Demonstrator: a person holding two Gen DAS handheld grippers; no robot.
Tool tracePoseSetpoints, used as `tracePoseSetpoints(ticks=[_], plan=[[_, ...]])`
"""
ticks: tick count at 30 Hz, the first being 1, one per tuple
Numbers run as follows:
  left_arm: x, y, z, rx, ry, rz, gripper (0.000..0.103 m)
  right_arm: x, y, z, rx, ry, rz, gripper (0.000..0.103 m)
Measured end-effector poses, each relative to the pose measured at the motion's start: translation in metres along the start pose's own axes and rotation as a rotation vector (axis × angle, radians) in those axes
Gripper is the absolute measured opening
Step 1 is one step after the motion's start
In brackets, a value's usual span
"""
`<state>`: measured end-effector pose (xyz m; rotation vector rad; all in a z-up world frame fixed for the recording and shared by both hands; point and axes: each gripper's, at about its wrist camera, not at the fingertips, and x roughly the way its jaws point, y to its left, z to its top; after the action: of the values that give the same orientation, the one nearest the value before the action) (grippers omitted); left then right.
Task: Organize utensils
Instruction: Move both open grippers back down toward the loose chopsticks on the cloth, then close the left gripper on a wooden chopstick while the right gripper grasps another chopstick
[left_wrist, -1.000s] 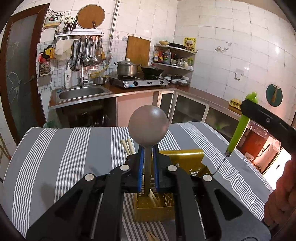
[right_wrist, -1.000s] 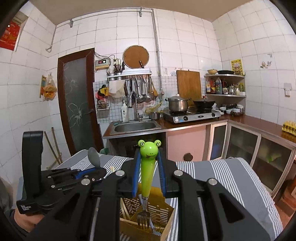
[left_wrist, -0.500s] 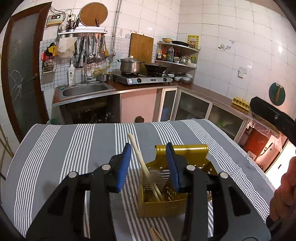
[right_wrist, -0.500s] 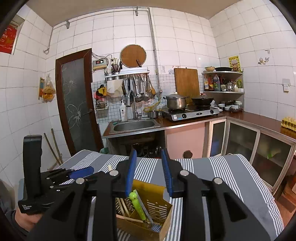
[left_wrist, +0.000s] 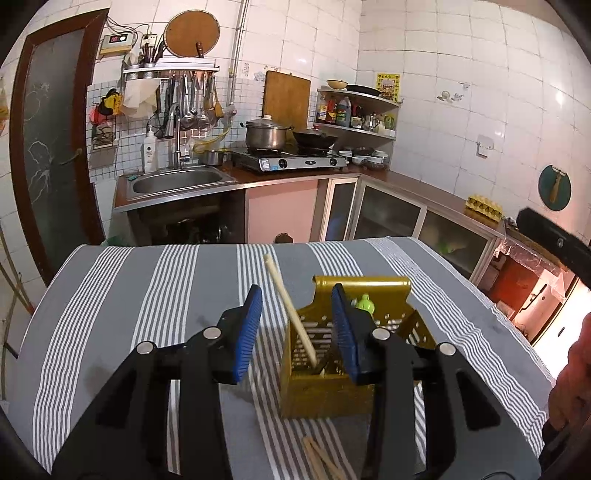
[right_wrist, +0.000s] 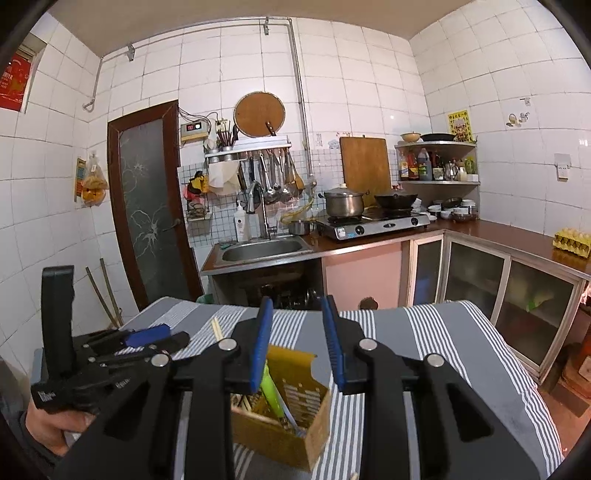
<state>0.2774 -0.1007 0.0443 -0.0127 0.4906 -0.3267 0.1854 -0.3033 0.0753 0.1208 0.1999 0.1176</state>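
Both grippers are seen released and empty: the left gripper (left_wrist: 297, 334) has its blue pads parted with nothing pressed between them, and the right gripper (right_wrist: 297, 345) likewise stands apart above the holder. Just ahead of and below both sets of fingers, a yellow perforated utensil holder (left_wrist: 325, 387) is set on the striped tablecloth (left_wrist: 147, 295). Inside it a pale chopstick (left_wrist: 290, 306) leans out toward the left gripper's left finger, and a green-handled fork (right_wrist: 273, 393) rests tilted, so much of the sorting appears done. A few loose chopsticks (left_wrist: 319, 461) remain on the cloth beneath the left gripper (these are judged to be what is left). Beyond the table, a steel sink (right_wrist: 264, 249), a gas stove (left_wrist: 291, 162) with a lidded pot (right_wrist: 341, 203), and white tiled walls are seen.
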Motion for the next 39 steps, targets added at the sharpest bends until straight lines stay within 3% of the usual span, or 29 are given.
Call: tracePoseSetpoints(ticks=[5, 14, 21, 30, 39], plan=[[-0.02, 0.013, -0.035, -0.025, 0.025, 0.04, 0.038, -0.017, -0.007, -0.038, -0.003, 0.074, -0.026, 0.028], [-0.069, 0.035, -0.132, -0.063, 0.118, 0.124, 0.041, -0.055, -0.035, -0.135, 0.041, 0.265, -0.14, 0.028], [-0.102, 0.03, -0.192, -0.136, 0.199, 0.089, 0.042, -0.091, -0.039, -0.191, 0.095, 0.354, -0.158, 0.028], [-0.09, -0.009, -0.208, -0.107, 0.266, -0.004, 0.043, -0.093, -0.007, -0.211, 0.078, 0.394, -0.09, 0.028], [-0.066, -0.02, -0.197, -0.072, 0.3, 0.01, 0.043, -0.073, 0.001, -0.211, 0.074, 0.439, -0.074, 0.028]])
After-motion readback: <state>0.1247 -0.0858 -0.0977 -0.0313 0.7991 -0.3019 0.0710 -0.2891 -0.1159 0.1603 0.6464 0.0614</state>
